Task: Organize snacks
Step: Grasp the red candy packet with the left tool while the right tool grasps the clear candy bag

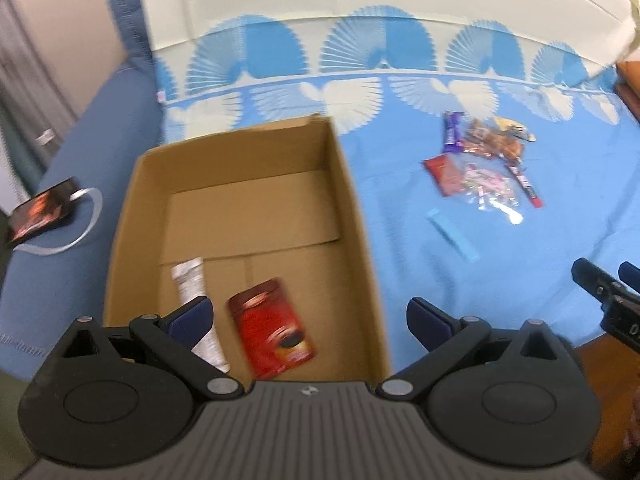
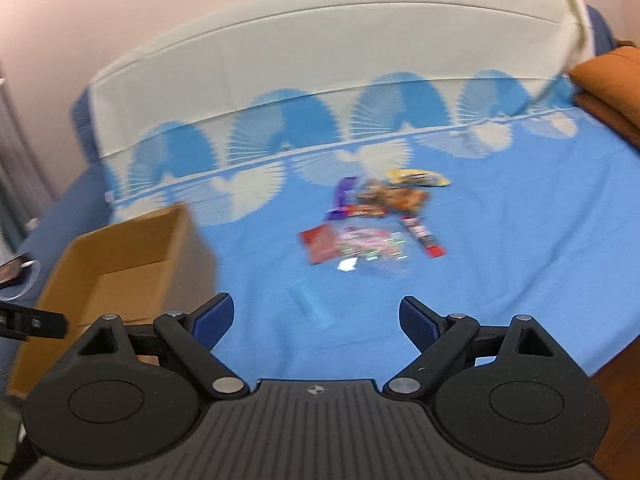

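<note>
Left gripper (image 1: pixel 308 320) gapes over box (image 1: pixel 352 184) holding seemingly two packets (image 1: pixel 272 332)

Home bedroom, looks like. Work surface is a bed: blue bedsheet (image 2: pixel 500 248) with a white fan print, cream folded sheet (image 2: pixel 320 52) along the far edge, orange pillow (image 2: pixel 608 80) at the right. Plain pinkish wall (image 2: pixel 120 8) behind. Darker blue blanket (image 1: pixel 132 96) on the left side, with a phone (image 1: pixel 40 210) and its cable lying on it. Household clutter: cardboard box (image 1: pixel 352 184), loose snack packets (image 2: pixel 360 232).
</note>
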